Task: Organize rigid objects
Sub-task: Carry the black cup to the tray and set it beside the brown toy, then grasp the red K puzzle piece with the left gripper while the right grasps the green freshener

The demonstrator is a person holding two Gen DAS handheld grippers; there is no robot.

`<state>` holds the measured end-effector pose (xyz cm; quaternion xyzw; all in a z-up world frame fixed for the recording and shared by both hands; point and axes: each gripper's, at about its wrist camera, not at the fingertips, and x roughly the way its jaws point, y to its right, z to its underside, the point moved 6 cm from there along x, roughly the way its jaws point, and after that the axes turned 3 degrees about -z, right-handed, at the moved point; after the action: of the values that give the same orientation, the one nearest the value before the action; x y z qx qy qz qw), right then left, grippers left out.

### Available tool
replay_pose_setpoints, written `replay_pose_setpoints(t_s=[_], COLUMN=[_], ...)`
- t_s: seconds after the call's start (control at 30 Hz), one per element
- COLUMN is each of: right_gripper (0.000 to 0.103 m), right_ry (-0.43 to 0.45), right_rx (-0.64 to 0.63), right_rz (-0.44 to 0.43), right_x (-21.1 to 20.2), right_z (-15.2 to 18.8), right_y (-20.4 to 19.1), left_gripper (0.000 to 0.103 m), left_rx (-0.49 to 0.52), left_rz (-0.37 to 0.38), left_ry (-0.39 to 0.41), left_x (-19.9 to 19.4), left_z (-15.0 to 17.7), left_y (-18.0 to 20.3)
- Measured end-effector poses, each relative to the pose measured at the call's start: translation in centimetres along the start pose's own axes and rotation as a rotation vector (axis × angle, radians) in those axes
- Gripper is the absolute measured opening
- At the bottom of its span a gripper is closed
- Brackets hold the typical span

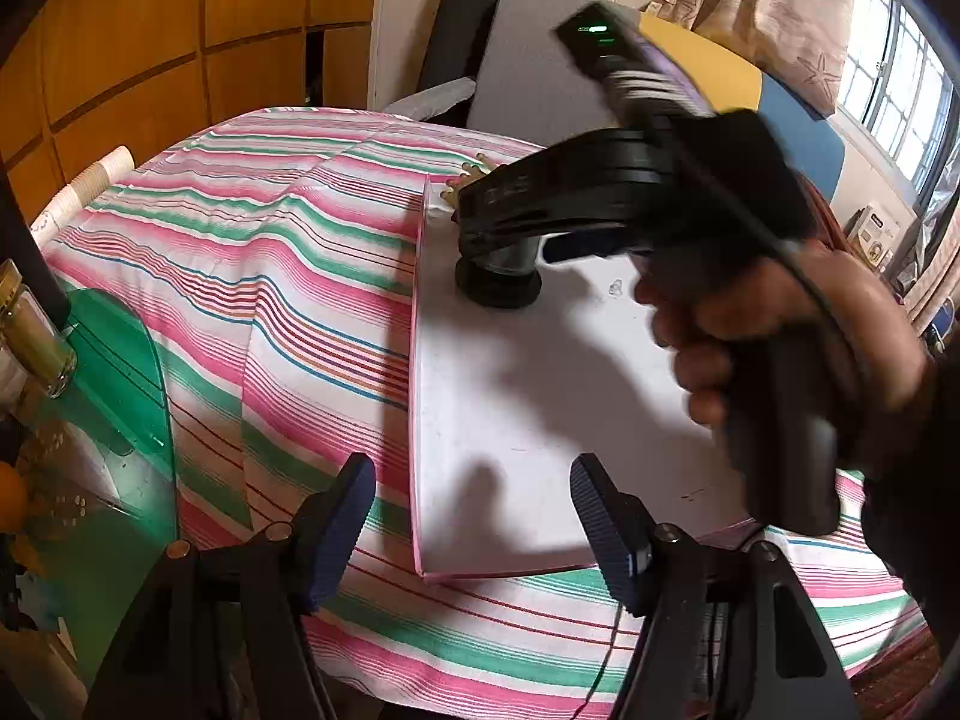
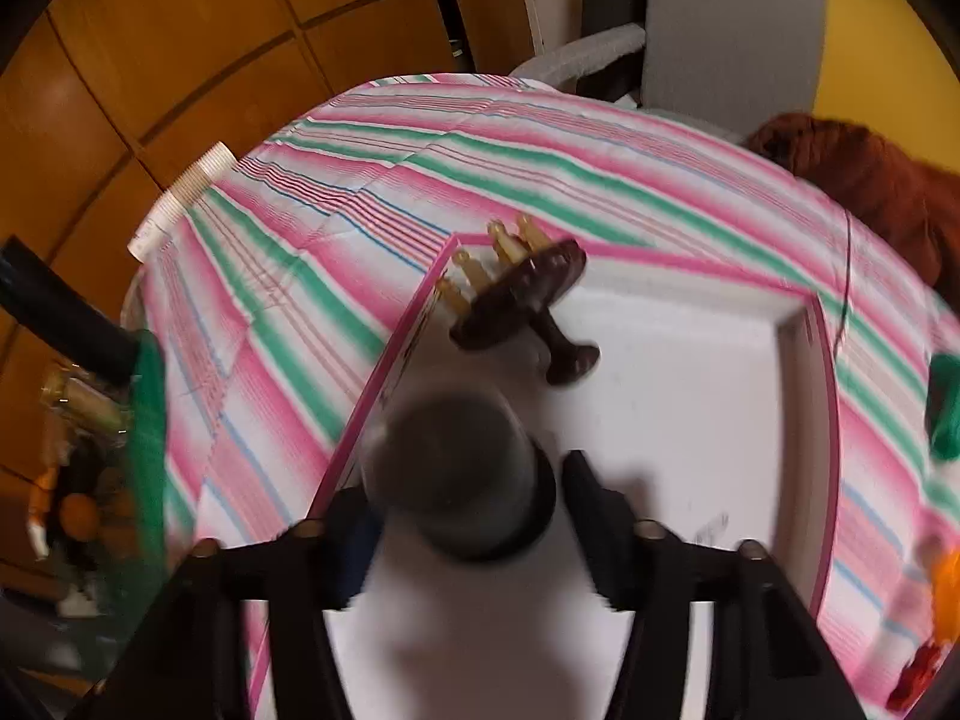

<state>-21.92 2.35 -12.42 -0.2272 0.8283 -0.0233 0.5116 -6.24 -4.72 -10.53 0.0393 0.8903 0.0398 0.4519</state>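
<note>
A white tray with a pink rim (image 1: 510, 396) lies on the striped cloth. My right gripper (image 1: 510, 252) is shut on a dark grey cup with a black flared base (image 1: 498, 279), which it holds at the tray's far left part. In the right wrist view the cup (image 2: 462, 474) sits blurred between the fingers. A dark brown stand with several amber pegs (image 2: 516, 300) lies tipped on the tray (image 2: 690, 396) beyond the cup; its pegs peek out behind the right gripper in the left wrist view (image 1: 465, 171). My left gripper (image 1: 474, 522) is open and empty above the tray's near edge.
A striped pink, green and white cloth (image 1: 288, 252) covers the table. A stack of paper cups (image 1: 84, 186) lies at its far left edge. A green glass shelf (image 1: 114, 384) with a jar (image 1: 36, 348) stands at the left. A grey chair (image 1: 528, 60) is behind the table.
</note>
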Motion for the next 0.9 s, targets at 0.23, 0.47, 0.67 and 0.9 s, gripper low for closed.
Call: replay_pose_setpoints(t_s=[0.23,0.47,0.67,0.9], right_gripper=[0.063,0.063,0.068,0.069], right_ry=[0.024,0.068,0.122,0.154], right_rx=[-0.002,-0.038,-0.046,0.012], right_rz=[0.021,0.076,0.130,0.206], right_x=[-2.8,-6.4,-10.3,-14.3], right_z=[3.2,6.2,9.2,12.7], right_y=[1.3,1.9,3.7,7.8], left_gripper=[0.068,0.068,0.069,0.069], left_rx=[0.011,0.052,0.079,0.134], left_rz=[-0.006,0.016,0.052,0.049], left_ry=[0.017,0.034,0.044,0.052], left_x=[-0.6,-1.3,-1.8,-2.1], left_z=[-0.1,0.0,0.0,-0.3], left_y=[0.4,1.8,3.5,5.5])
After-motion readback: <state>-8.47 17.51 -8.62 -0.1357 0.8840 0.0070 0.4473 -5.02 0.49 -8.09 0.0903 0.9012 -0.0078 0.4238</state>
